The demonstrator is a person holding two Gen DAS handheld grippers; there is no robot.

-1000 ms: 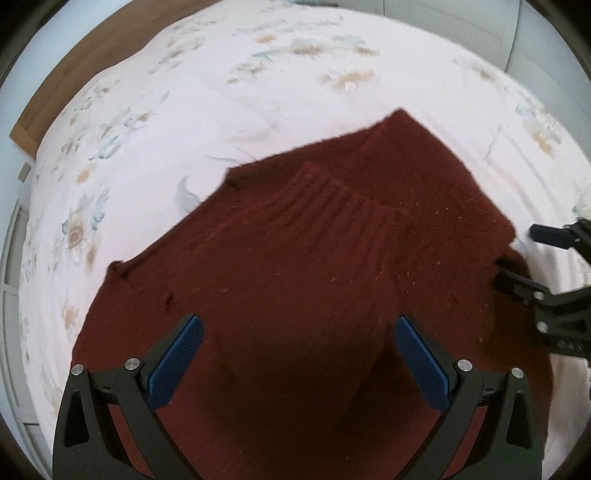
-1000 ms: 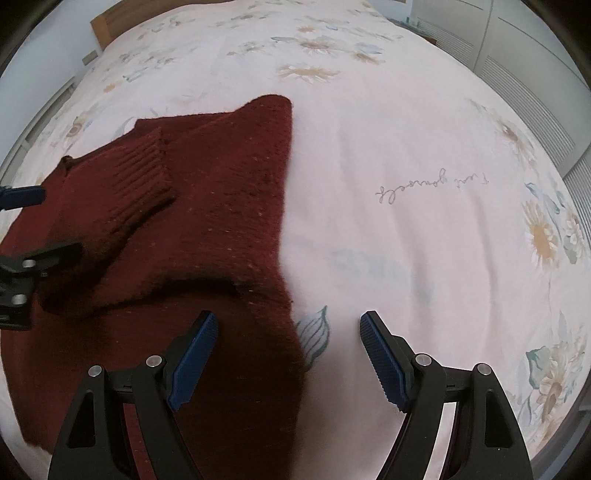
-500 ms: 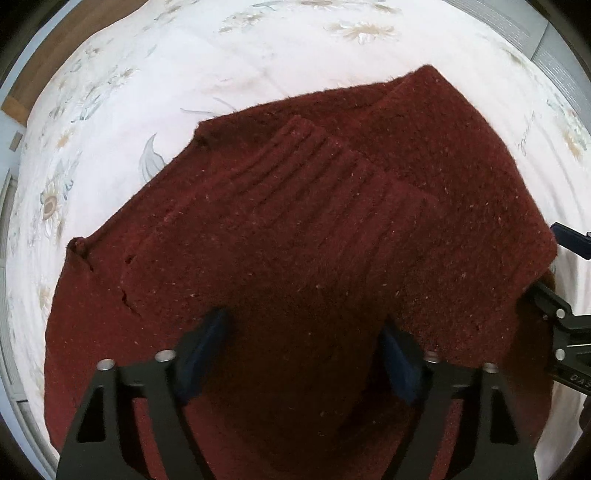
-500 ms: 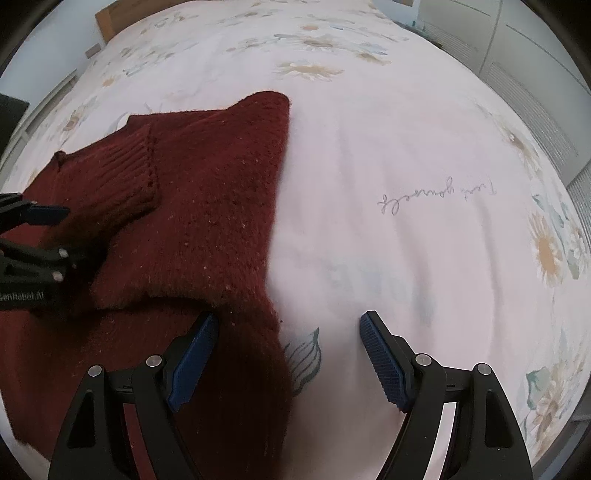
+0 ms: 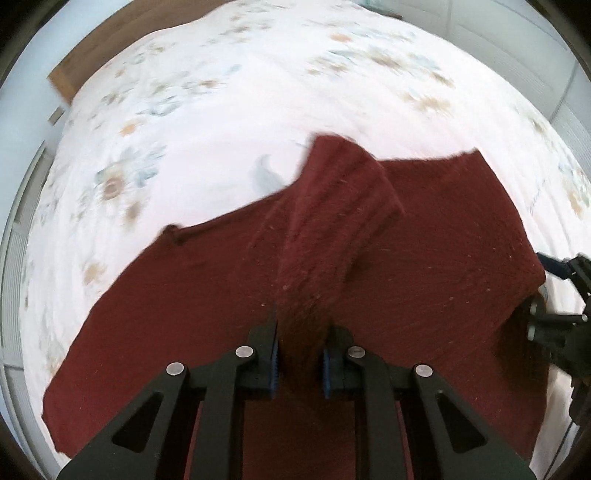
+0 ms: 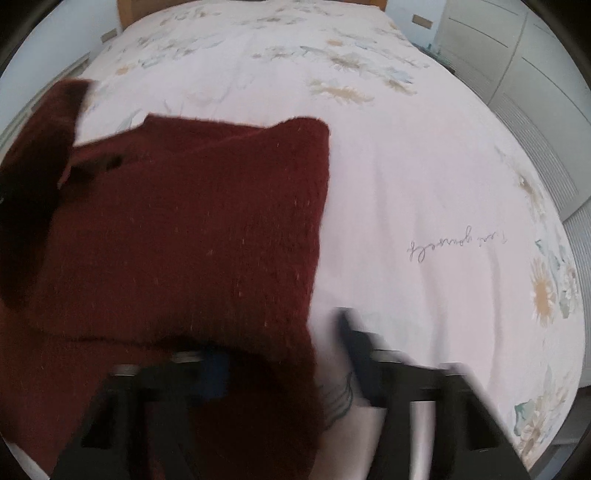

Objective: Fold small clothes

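A dark red knitted sweater (image 5: 443, 258) lies on a floral bedsheet (image 5: 221, 92). My left gripper (image 5: 300, 363) is shut on the sweater's ribbed sleeve (image 5: 332, 221) and holds it raised above the body of the sweater. In the right wrist view the sweater (image 6: 184, 240) fills the left half. My right gripper (image 6: 284, 354) is blurred; its jaws stand apart astride the sweater's right edge. The right gripper also shows in the left wrist view (image 5: 554, 314) at the sweater's right edge. The raised sleeve (image 6: 40, 147) shows at far left.
A wooden headboard (image 6: 136, 5) stands at the far end of the bed. White wardrobe doors (image 6: 517, 55) stand to the right. The bedsheet (image 6: 424, 166) has handwriting print (image 6: 454, 245) right of the sweater.
My left gripper has shut on the sleeve and lifted it. My right gripper has moved forward and left onto the sweater's right edge, its jaws narrowing.
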